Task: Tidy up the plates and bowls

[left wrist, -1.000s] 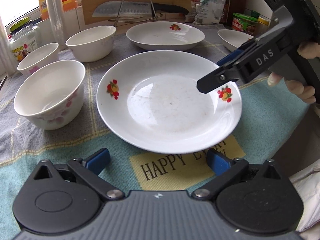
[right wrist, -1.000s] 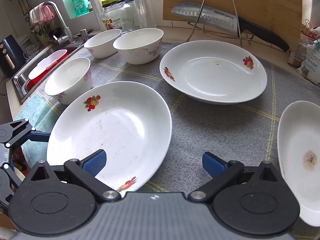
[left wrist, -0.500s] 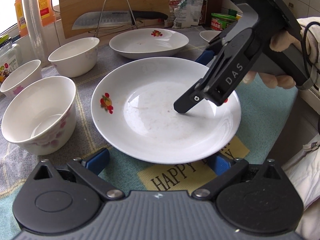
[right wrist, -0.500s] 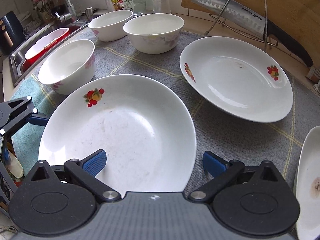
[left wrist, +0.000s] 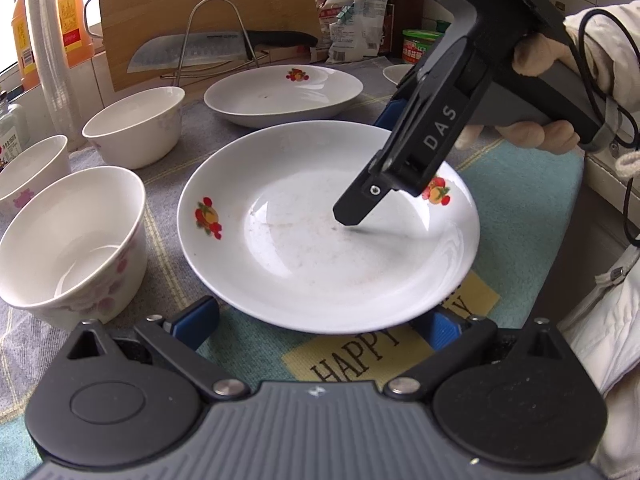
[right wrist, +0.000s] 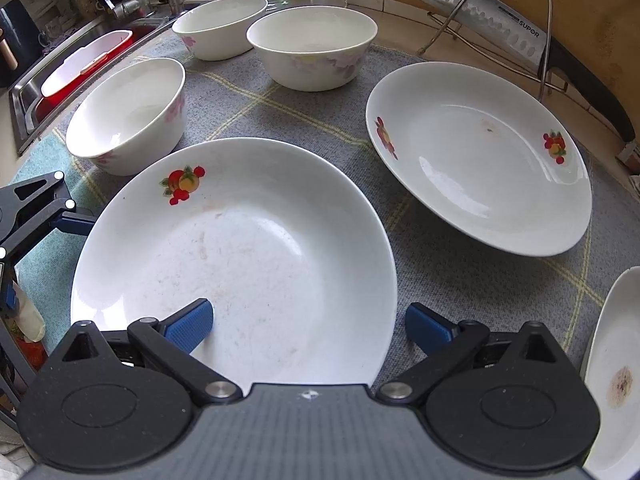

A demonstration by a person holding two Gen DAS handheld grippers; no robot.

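Plate: fruit-printed, on the tabletop mat before me, its edge between my right claw's spread fingers.
Left claw: apart, at the plate's near rim.
Right claw's finger: reads "DAS".
Mat: "HAPPY".
Knife: "SUPOR".

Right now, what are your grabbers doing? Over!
Left gripper open at near plate rim. Right gripper open, straddling its far rim, nothing gripped. Bowls nearby, clear of jaws.
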